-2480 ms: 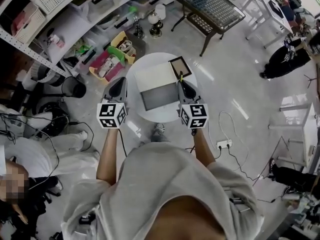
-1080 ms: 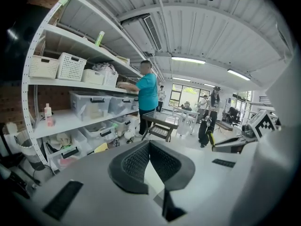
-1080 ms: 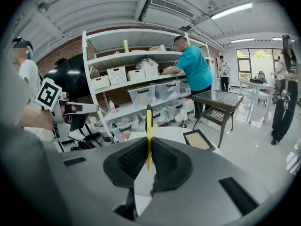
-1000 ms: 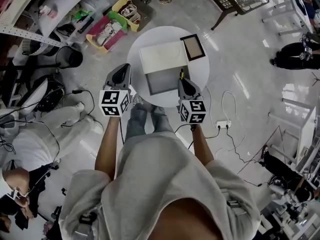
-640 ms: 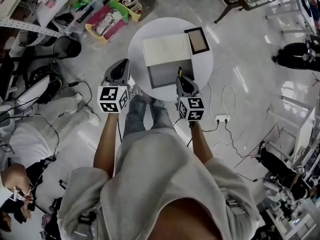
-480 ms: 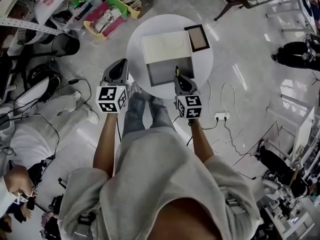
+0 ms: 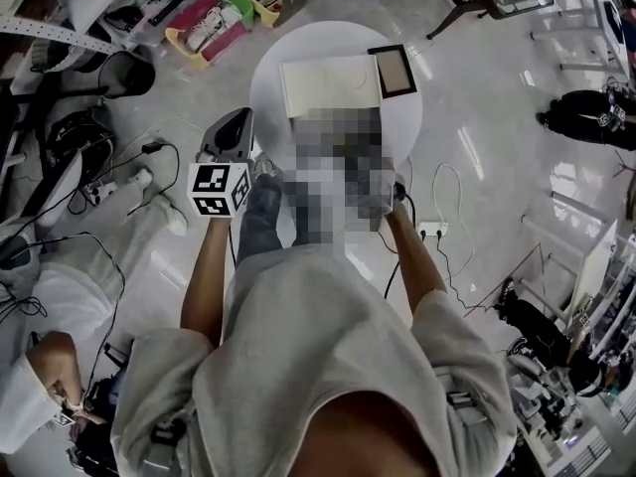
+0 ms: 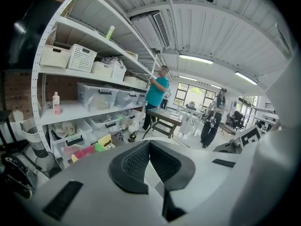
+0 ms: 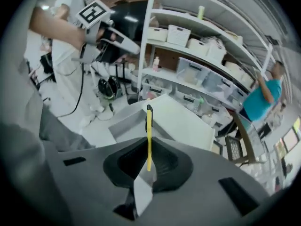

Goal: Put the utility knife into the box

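Utility knife (image 9: 149,134) held before the open box (image 7: 330,82)
Top centre, the round white table (image 7: 266,97) bears the box, lid laid back; the right gripper (image 9: 148,160) clamps the yellow utility knife upright; the left gripper (image 8: 149,145) has its jaws together.

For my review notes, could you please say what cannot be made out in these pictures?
- Head view: a mosaic patch hides the right hand-held gripper, the utility knife and the near half of the box.
- Right gripper view: the knife's lower end is hidden between the jaws.
- Left gripper view: the left hand-held gripper blocks the foreground; no knife shows.
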Available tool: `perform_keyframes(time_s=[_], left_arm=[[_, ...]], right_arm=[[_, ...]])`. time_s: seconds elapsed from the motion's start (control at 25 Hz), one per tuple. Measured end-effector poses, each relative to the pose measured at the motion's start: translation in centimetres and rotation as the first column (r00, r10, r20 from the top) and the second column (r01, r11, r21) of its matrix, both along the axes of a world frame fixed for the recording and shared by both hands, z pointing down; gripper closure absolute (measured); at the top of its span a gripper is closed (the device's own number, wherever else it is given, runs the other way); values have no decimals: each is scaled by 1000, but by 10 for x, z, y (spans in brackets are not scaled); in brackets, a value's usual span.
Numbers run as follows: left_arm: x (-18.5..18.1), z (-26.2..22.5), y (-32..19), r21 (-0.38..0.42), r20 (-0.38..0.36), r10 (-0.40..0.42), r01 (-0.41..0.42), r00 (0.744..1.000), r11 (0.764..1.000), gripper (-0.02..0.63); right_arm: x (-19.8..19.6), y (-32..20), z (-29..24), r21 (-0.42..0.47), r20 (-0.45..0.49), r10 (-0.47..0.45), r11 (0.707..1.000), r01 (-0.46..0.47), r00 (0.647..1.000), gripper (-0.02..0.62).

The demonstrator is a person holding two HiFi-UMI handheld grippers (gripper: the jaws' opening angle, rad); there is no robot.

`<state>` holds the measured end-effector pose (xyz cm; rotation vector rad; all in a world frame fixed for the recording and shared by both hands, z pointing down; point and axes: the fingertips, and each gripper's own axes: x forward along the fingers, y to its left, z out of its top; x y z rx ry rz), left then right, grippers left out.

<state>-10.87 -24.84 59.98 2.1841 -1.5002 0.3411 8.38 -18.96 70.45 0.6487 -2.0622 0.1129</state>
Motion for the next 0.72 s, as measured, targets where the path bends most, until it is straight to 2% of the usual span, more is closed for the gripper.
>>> perform_keyframes(time_s=[0.08,0.2,0.36,0.48,0.72], left_arm=[[-1,-2,1,4,-1,-8,8,1000,1000,586],[-3,-4,4,5,-2,-22,22,1000,1000,586],[-5,-6,6,6,1,-37,37,999,999,586],[-7,-7,9,6,1,-45,45,999,999,586],[-17,-8,8,2,13,-69,69,998,998,586]], right_arm=[[0,-1,6,32,-96,-135,990,138,986,548],[-1,-1,14,48,-212,-299,948,316,930,548],[-3,-1,31,11,-299,-437,888,461,848,548],[-5,0,45,-38,-316,-482,867,497,817,548],[-12,-10,78,-159,-305,-478,878,451,824,548]])
